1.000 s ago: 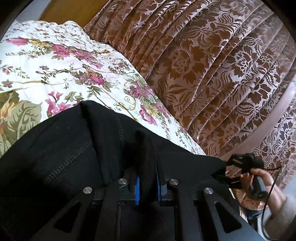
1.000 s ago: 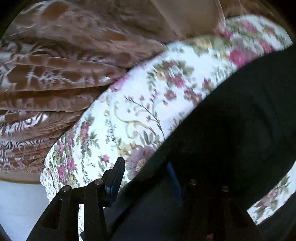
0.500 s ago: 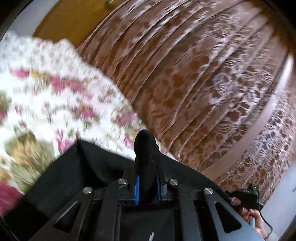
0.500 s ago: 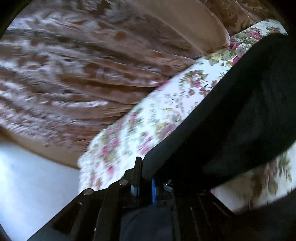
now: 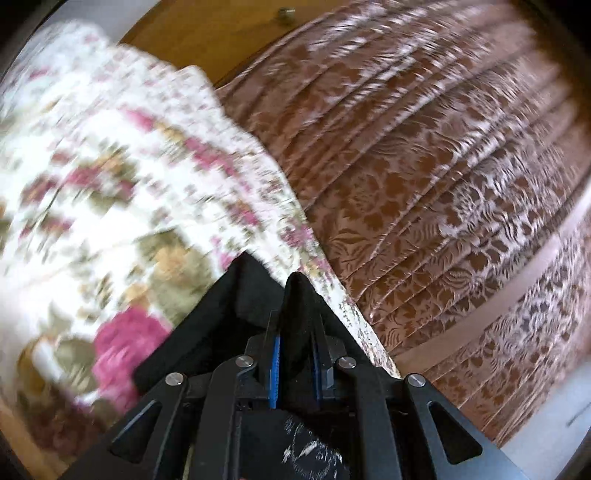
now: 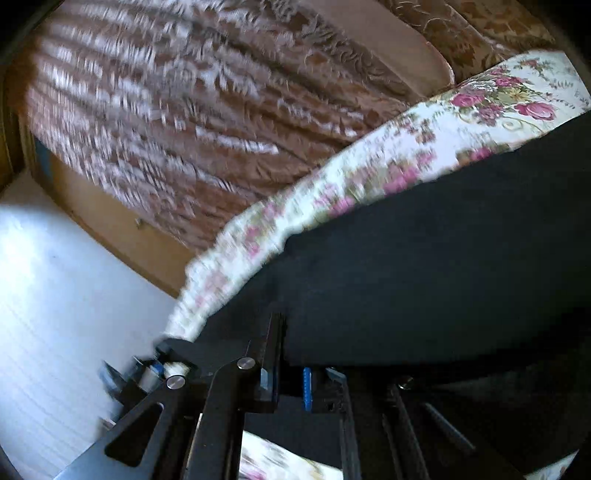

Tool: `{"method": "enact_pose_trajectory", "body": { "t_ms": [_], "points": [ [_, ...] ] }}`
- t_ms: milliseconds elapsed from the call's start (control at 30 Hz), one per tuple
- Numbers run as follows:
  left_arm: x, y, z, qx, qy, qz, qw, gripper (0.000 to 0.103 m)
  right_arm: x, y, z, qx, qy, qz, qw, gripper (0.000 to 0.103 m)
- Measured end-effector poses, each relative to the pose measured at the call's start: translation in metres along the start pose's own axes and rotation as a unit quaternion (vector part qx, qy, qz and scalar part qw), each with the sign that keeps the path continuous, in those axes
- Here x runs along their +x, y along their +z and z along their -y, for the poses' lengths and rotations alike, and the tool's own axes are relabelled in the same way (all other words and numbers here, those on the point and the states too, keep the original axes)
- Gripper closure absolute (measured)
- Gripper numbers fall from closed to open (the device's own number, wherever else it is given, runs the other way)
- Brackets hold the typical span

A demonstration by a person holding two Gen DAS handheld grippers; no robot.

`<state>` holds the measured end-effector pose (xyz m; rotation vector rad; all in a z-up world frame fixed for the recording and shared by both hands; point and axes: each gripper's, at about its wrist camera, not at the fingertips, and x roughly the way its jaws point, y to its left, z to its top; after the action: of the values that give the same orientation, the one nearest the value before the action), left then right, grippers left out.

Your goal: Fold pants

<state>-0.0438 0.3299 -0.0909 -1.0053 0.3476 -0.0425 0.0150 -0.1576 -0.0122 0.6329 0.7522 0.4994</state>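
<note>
In the left wrist view, the floral bedspread (image 5: 110,192) filled the left side, blurred, with the brown patterned curtain (image 5: 424,166) hanging to the right of it and a strip of wooden panel (image 5: 221,33) above. Low in the middle, the left claw (image 5: 295,365) was pinched tight on a peaked tuft of the black pants (image 5: 299,306), whose cloth spread down and leftward from the grip over the bed. In the right wrist view, a pale floor (image 6: 55,277) lay at the left, the same curtain (image 6: 184,110) above it, then the edge of the bedspread (image 6: 369,173) running up to the right, and the pants (image 6: 424,277) as a broad dark sheet across the right half, stretched from the bed toward the camera. The right claw (image 6: 291,384) was pressed together on the near edge of that sheet. Judging by this, the fold seemed only in its early part: both claws had a hold and the garment appeared lifted and drawn taut, but no tidy folded stack was visible anywhere. Laying the cloth over itself, smoothing it and making the further folds all still seemed to lie ahead.
</note>
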Motion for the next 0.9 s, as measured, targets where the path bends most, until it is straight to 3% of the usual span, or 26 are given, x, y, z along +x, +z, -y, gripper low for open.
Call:
{"method": "enact_pose_trajectory", "body": {
  "t_ms": [67,167,233,300,467,600,667,700,800,900],
  "points": [
    [-0.004,-0.006,-0.004,-0.007,0.002,-0.004,1.0000,0.087,0.007,-0.013,0.010,-0.010,-0.016,-0.015,1.000,0.095],
    [-0.012,-0.013,-0.006,-0.009,0.009,-0.006,0.9999,0.064,0.016,-0.022,0.022,-0.019,-0.033,-0.024,0.999,0.095],
    [-0.017,-0.014,-0.012,-0.036,-0.004,-0.018,0.9992,0.036,0.016,-0.026,0.022,-0.039,-0.040,-0.019,0.998,0.095],
    [-0.025,-0.016,-0.018,-0.071,-0.023,-0.025,0.9969,0.034,0.015,-0.029,0.020,-0.051,-0.044,-0.017,0.998,0.095],
    [-0.034,-0.023,-0.013,-0.098,-0.053,-0.061,0.9919,0.030,0.011,-0.029,0.021,-0.054,-0.038,-0.023,0.998,0.086],
    [-0.024,-0.032,-0.011,-0.117,-0.055,-0.094,0.9873,0.028,0.004,-0.028,0.020,-0.056,-0.048,-0.021,0.997,0.079],
    [-0.015,-0.034,-0.008,-0.116,-0.042,-0.102,0.9870,0.030,-0.001,-0.025,0.025,-0.044,-0.054,-0.018,0.997,0.079],
    [-0.010,-0.034,-0.005,-0.112,-0.040,-0.107,0.9871,0.039,-0.003,-0.023,0.028,-0.033,-0.052,-0.015,0.998,0.079],
    [0.003,-0.030,0.002,-0.084,-0.004,-0.114,0.9899,0.089,-0.008,-0.017,0.043,0.016,-0.048,-0.003,0.999,0.082],
    [0.009,-0.018,0.014,-0.053,0.008,-0.107,0.9928,0.095,-0.013,-0.002,0.057,0.052,-0.055,0.014,0.997,0.095]
  ]
}}
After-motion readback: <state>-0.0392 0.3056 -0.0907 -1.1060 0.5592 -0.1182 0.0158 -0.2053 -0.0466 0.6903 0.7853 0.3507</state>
